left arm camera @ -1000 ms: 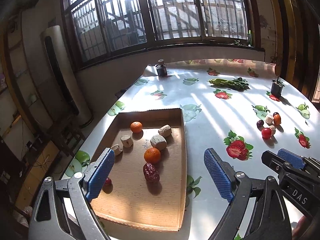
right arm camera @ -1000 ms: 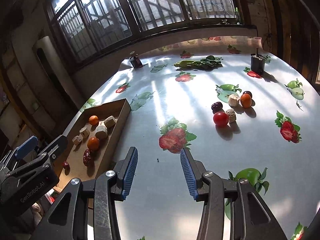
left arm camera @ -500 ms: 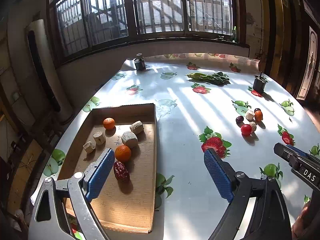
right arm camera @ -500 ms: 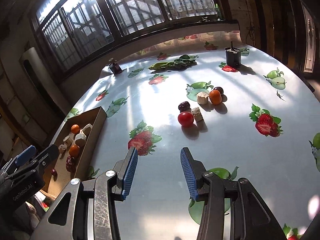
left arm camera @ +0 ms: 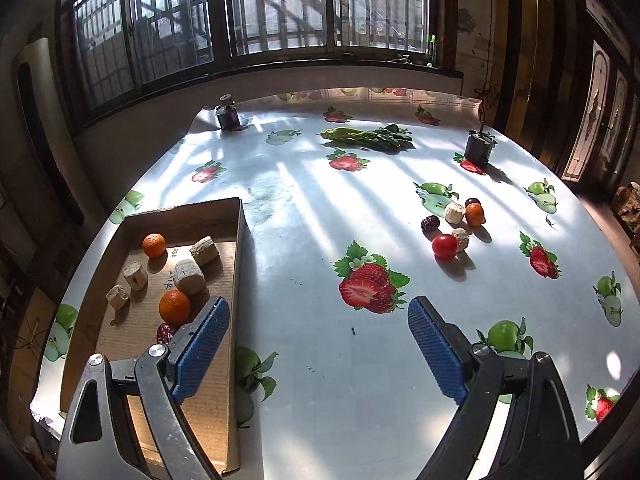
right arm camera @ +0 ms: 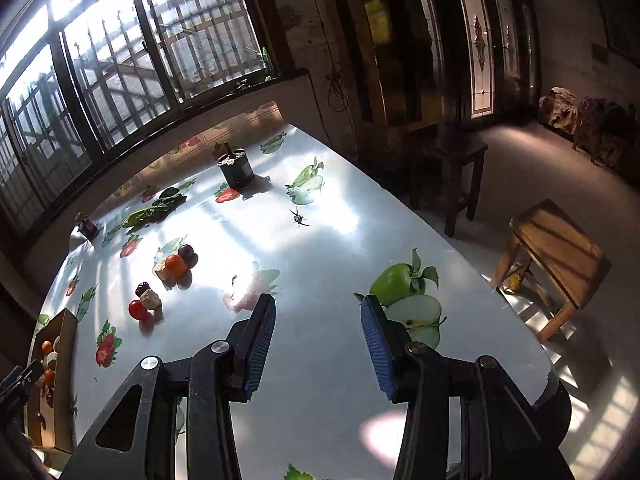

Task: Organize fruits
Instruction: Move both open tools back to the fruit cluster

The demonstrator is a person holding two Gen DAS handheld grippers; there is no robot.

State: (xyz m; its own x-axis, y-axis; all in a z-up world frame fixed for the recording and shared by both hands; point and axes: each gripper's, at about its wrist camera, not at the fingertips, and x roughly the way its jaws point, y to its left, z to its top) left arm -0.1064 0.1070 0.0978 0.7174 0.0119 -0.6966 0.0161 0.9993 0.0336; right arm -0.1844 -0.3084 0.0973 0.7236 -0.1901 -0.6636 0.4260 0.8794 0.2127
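A shallow cardboard tray [left arm camera: 240, 248] lies at the table's left edge. It holds two oranges [left arm camera: 174, 306], a dark date and several beige chunks [left arm camera: 189, 274]. A loose cluster lies far right on the table: a red tomato [left arm camera: 444, 245], an orange [left arm camera: 475, 214], a date [left arm camera: 430, 223], beige chunks [left arm camera: 455, 213] and a dark plum. My left gripper [left arm camera: 316, 354] is open and empty, above the tray's right edge. My right gripper [right arm camera: 318, 344] is open and empty, over the table's right side, with the cluster [right arm camera: 176, 266] far to its left.
The table has a fruit-print cloth [left arm camera: 312, 208]. Leafy greens [left arm camera: 368, 136], a dark pot [left arm camera: 478, 148] and a small jar [left arm camera: 228, 114] stand at the back. Wooden stools [right arm camera: 556, 252] stand on the floor to the right of the table edge.
The left gripper has pulled back and swung right, so the tray now sits at the lower left. The right gripper has swung far right toward the table's right edge and the room.
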